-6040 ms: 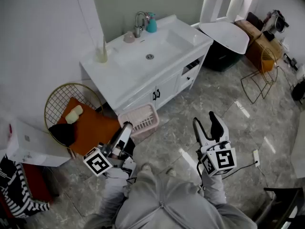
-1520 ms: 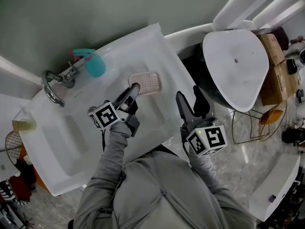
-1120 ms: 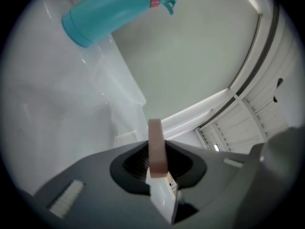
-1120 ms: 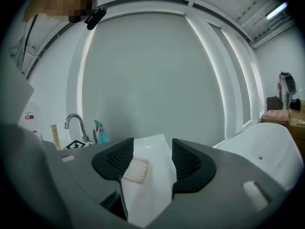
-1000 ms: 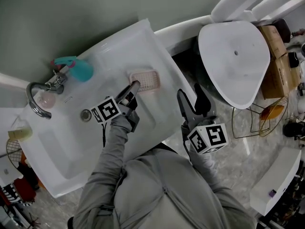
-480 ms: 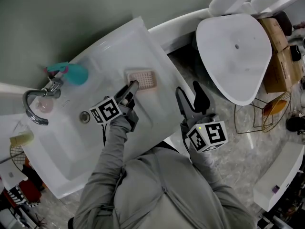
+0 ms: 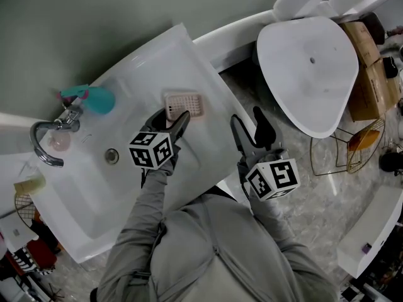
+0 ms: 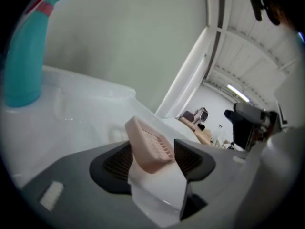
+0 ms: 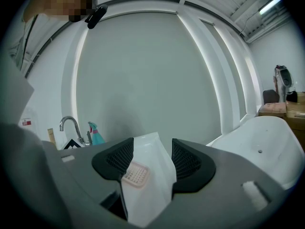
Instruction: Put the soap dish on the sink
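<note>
The pink slotted soap dish [image 7: 184, 106] lies on the white sink top [image 7: 208, 143], to the right of the basin. My left gripper [image 7: 169, 119] is just in front of it, jaws opening. In the left gripper view the soap dish [image 8: 147, 144] sits in the gap of the left gripper [image 8: 155, 160], close to the left pad [image 8: 116, 162], with no grip on it. My right gripper [image 7: 247, 126] hovers off the sink's right edge, open and empty. In the right gripper view the soap dish [image 9: 135, 174] shows beyond the jaws of the right gripper [image 9: 152, 163].
A teal spray bottle [image 7: 94, 98] and a chrome faucet [image 7: 47, 140] stand at the back of the sink, with the drain [image 7: 112, 156] in the basin. A white bathtub [image 7: 308, 68] lies to the right, with cardboard boxes [image 7: 371, 74] beyond it.
My left gripper has rolled about its own axis and its jaws have gone from shut on the soap dish to apart. The dish stays on the sink top. The right gripper has kept still.
</note>
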